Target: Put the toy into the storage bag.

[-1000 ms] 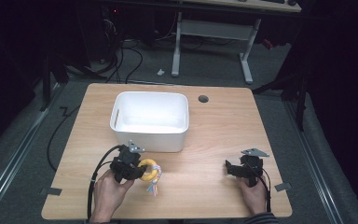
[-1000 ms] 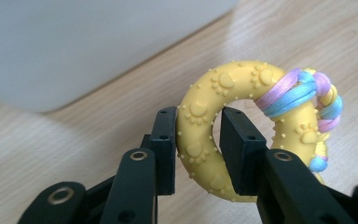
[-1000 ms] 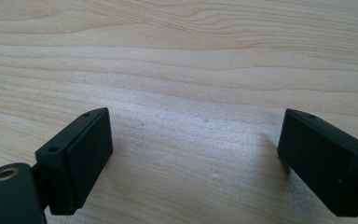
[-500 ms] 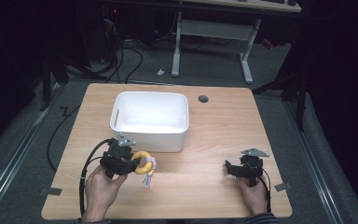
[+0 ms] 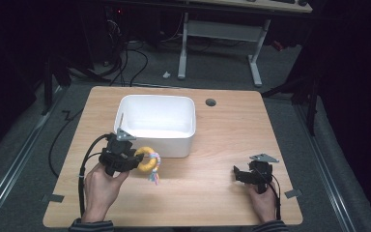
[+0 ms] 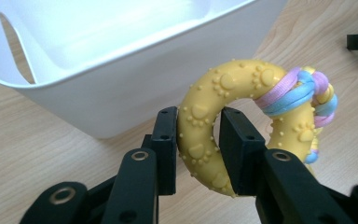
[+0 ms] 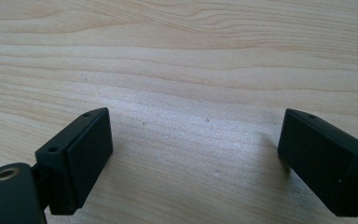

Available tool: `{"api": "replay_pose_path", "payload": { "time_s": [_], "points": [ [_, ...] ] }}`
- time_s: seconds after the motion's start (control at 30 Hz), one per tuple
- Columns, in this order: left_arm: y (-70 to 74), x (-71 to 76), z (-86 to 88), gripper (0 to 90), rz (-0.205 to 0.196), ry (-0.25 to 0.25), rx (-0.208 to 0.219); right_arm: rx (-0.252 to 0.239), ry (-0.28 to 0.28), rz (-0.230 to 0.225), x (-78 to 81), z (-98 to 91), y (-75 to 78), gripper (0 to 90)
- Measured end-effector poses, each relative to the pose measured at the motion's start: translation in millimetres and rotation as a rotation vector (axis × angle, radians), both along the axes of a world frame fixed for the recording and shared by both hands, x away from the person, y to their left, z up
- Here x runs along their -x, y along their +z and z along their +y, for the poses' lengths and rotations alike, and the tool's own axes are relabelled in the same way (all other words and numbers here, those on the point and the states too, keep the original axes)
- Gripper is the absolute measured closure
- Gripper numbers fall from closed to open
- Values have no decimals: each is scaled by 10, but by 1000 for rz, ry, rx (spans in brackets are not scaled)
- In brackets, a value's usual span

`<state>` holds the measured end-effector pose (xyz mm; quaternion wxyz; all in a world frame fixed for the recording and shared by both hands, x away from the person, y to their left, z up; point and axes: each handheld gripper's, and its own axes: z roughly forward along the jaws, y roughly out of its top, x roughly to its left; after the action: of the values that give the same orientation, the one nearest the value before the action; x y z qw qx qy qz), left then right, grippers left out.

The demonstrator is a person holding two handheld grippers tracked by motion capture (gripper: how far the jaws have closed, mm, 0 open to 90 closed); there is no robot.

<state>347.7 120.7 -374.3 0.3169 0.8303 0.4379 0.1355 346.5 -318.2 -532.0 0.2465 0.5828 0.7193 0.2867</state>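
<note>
A yellow rubber ring toy (image 6: 209,112) with paw prints and a pastel braided rope (image 6: 303,91) is clamped between the jaws of my left gripper (image 6: 198,140). In the high view the ring toy (image 5: 147,160) hangs just in front of the white tub (image 5: 157,141), with the left gripper (image 5: 134,159) shut on its left side and the rope tassel dangling below. My right gripper (image 5: 236,174) rests low over the table at the front right, open, and in the right gripper view the right gripper (image 7: 193,161) has nothing but bare wood between its jaws.
The white plastic tub (image 6: 98,93) stands mid-table, its near wall close behind the ring. A round cable hole (image 5: 210,102) lies in the wooden tabletop (image 5: 232,130) at the back right. Desk legs and cables lie on the floor beyond.
My left gripper has lifted the ring toy and carried it back toward the tub's front wall. The right gripper has stayed in place.
</note>
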Motion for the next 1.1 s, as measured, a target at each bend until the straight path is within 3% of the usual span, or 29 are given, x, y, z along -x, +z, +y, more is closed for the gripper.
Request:
{"api": "replay_pose_path", "payload": {
  "time_s": [0.4,0.53,1.1],
  "points": [
    [202,-87,81,686,-9,9,10,-1,1,2,2,1,1,97],
    [287,-119,87,687,-11,-4,35,-2,2,1,2,0,1,99],
    [467,-327,5,688,-9,-22,27,-4,2,3,2,1,1,100]
  ]
}}
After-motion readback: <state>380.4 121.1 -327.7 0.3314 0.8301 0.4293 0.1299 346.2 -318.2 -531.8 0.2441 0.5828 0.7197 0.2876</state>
